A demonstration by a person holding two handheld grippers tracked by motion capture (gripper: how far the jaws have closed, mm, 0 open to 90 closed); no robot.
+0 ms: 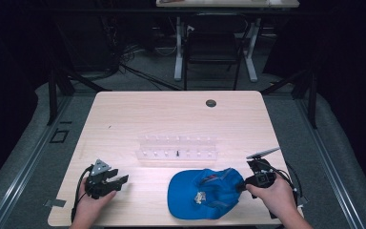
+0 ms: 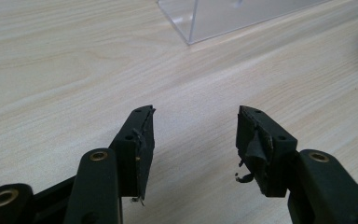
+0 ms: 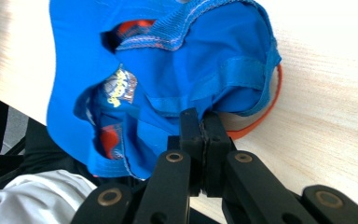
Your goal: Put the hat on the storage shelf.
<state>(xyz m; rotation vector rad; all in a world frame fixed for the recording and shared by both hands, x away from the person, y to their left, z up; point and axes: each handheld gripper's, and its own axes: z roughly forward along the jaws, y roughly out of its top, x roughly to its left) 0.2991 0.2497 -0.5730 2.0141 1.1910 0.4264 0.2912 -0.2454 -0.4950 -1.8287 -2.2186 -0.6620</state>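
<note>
Right tool (image 3: 204,122) grips the blue cap (image 1: 205,193); left tool (image 2: 193,140) is released, near the clear rack (image 1: 177,148).

A blue fabric cap (image 1: 205,193) lies on the pale wooden table (image 1: 171,109) near its front edge, right of centre. Just behind it stands a clear plastic rack (image 1: 177,147). The left gripper (image 1: 106,181) rests far left of the cap; the right gripper (image 1: 259,177) touches its right side.
</note>
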